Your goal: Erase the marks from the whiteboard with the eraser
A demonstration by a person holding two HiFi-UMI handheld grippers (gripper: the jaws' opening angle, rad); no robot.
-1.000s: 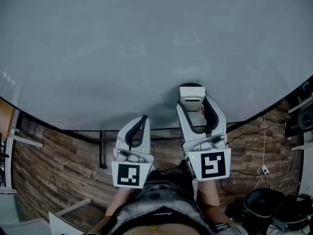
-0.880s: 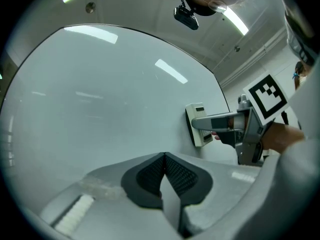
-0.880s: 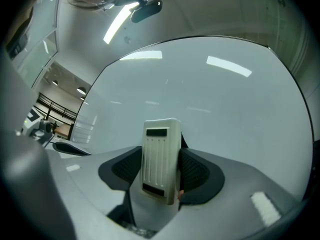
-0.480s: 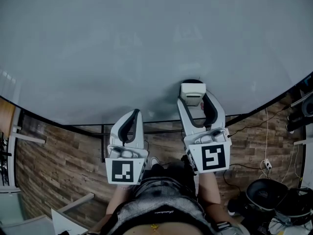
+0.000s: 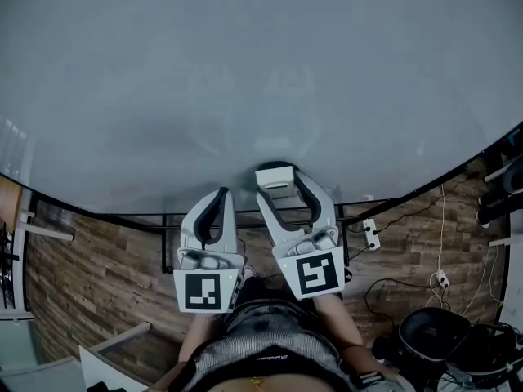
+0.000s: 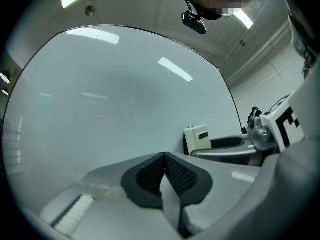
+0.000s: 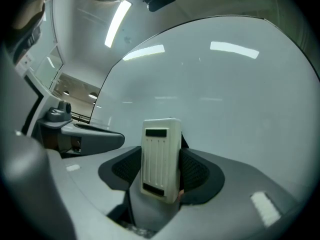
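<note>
The whiteboard (image 5: 245,55) fills the upper head view, with faint smudges (image 5: 249,78) left near its middle. My right gripper (image 5: 278,188) is shut on the white eraser (image 5: 274,178), which presses against the board's lower part. In the right gripper view the eraser (image 7: 161,156) stands upright between the dark pads, the board (image 7: 240,99) behind it. My left gripper (image 5: 221,196) is shut with nothing in it, just left of the right one near the board's lower edge. The left gripper view shows its pads (image 6: 177,173) closed together and the eraser (image 6: 197,138) to the right.
Below the board's dark edge (image 5: 122,215) lies a wooden floor (image 5: 98,284). A power strip (image 5: 372,233) and cables (image 5: 425,219) lie at the right, dark round objects (image 5: 441,337) at the lower right. A person's torso (image 5: 270,358) is at the bottom.
My right gripper has slid the eraser left and down along the board's lower part. The left gripper shifted slightly left and stays shut.
</note>
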